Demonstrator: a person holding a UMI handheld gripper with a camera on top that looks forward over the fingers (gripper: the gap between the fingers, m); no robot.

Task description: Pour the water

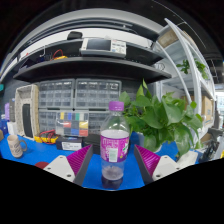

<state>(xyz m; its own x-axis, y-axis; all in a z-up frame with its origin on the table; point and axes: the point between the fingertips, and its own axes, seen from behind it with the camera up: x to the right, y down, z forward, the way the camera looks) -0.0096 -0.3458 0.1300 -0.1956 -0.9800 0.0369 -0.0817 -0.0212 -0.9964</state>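
While the gripper (112, 158) stands wide open, a purple-capped water bottle (114, 140) rests upright between its fingers, untouched.

Blue table (40, 152): bottle (114, 140), cup (112, 173), plant (165, 120).

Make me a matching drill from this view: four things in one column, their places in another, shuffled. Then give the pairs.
Things:
1. bottle
2. cup
3. plant
4. monitor

Places:
A. on the top shelf
B. between the open gripper's fingers, nearest the camera
C. right of the bottle
D. just behind the cup, on the blue table

Pairs: 1-D, 2-B, 3-C, 4-A
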